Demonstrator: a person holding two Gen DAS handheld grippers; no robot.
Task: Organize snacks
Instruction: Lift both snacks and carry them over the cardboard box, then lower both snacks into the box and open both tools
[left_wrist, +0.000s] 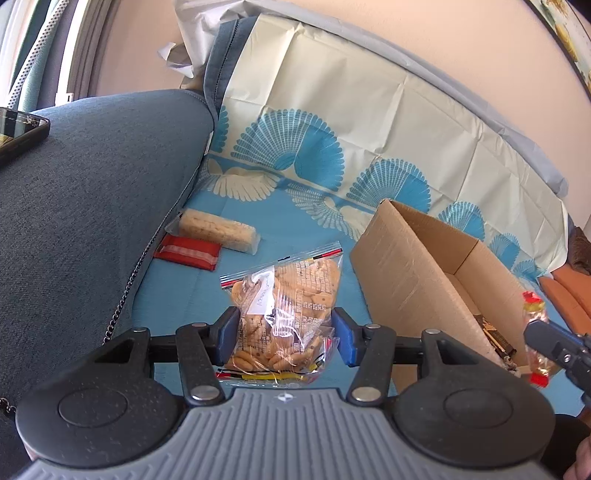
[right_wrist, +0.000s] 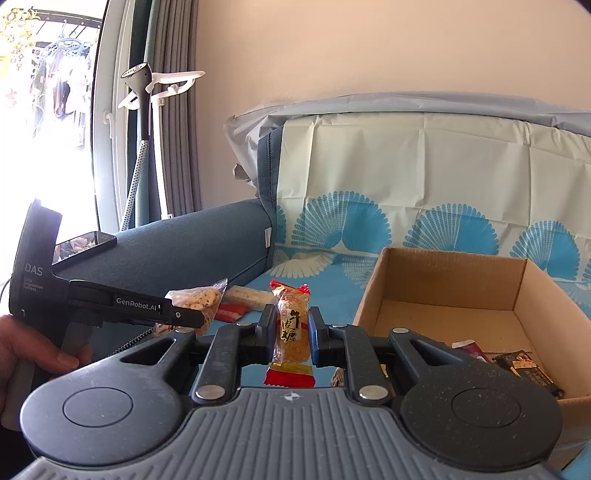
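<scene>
Left gripper (left_wrist: 284, 332) clamping a zip bag of biscuits (left_wrist: 284, 314), right gripper (right_wrist: 292, 334) pinching a red-ended candy packet (right_wrist: 291, 332) upright, cardboard box (right_wrist: 461, 280) sitting beside on blue cloth (left_wrist: 177, 295)

A home living room: a blue fabric sofa (right_wrist: 192, 243) under a fan-patterned cloth (right_wrist: 424, 206), with a phone (right_wrist: 85, 245) on its armrest at 9 o'clock. Grey curtains (right_wrist: 177, 110), a garment steamer (right_wrist: 142, 122) and laundry hanging outside the window (right_wrist: 55, 74) stand at 10 o'clock.
</scene>
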